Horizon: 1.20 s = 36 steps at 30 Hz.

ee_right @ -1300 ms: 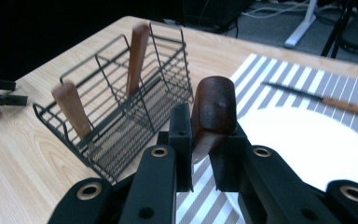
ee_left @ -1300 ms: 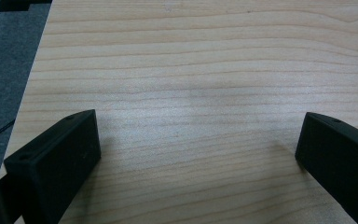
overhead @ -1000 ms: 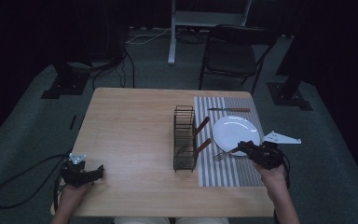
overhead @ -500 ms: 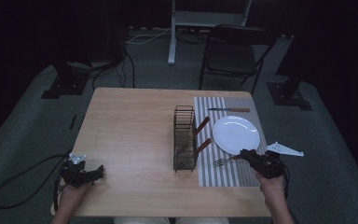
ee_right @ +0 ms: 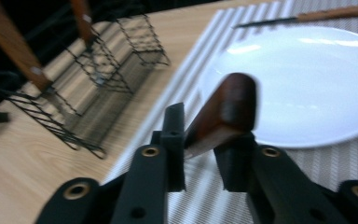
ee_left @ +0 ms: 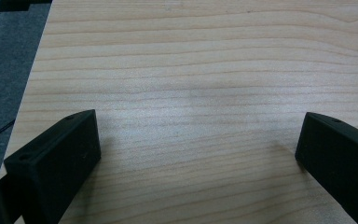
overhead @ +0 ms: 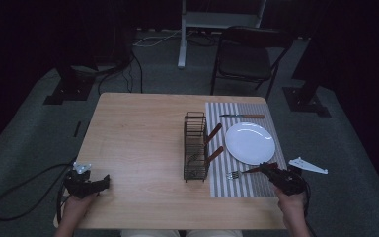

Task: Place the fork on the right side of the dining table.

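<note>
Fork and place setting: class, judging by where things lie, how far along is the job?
Done: the plate and knife lie on the striped mat. In hand: the right gripper is clamped on the fork handle, near the plate. Left: two wooden-handled utensils stand in the wire rack. The left gripper rests open.

Room dim, dark at edges; counter point(overhead: 143, 138) lit from overhead, soft shadows. Glare on plate point(ee_right: 307, 79). Right gripper view blurry, esp. rack point(ee_right: 88, 70); left gripper view sharp.
</note>
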### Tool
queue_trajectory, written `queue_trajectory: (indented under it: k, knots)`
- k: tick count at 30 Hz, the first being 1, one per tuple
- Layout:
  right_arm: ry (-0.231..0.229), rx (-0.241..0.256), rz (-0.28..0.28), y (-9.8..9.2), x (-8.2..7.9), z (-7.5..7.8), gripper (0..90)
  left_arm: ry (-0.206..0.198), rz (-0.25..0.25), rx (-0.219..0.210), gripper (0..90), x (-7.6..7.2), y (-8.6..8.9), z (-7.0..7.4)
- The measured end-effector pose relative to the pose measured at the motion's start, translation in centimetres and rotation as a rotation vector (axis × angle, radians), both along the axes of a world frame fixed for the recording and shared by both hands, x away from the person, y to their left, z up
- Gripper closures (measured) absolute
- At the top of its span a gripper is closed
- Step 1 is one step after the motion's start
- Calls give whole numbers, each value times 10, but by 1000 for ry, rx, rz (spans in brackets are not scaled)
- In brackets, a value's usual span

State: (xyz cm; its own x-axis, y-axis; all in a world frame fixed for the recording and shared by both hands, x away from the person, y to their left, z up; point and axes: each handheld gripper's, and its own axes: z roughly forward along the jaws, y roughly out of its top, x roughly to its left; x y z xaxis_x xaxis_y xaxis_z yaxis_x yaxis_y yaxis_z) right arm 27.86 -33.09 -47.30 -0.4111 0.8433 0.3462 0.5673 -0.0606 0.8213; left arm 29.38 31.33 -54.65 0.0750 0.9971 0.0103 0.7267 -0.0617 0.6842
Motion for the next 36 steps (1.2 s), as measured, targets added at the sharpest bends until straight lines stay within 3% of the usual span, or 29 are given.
queue_trajectory:
  k: [5,6,11,21,30,35,36]
  knots:
    - [34,-19,-15,-13,3,-15,643,0,0,0,3,0,0,0]
    - [73,-31,-16,-20,7,-26,602,0,0,0,3,0,0,0]
    - [131,-20,-19,-32,11,-48,547,0,0,0,3,0,0,0]
    - [216,-66,-29,-48,19,-70,480,2,-2,2,3,0,0,0]
    - [200,-72,-68,-48,12,-72,399,0,2,0,3,0,0,0]
    - [163,-145,-102,-35,2,-73,316,0,2,0,3,0,0,0]
    - [149,-186,-103,-29,-2,-73,310,0,3,-1,3,0,0,0]
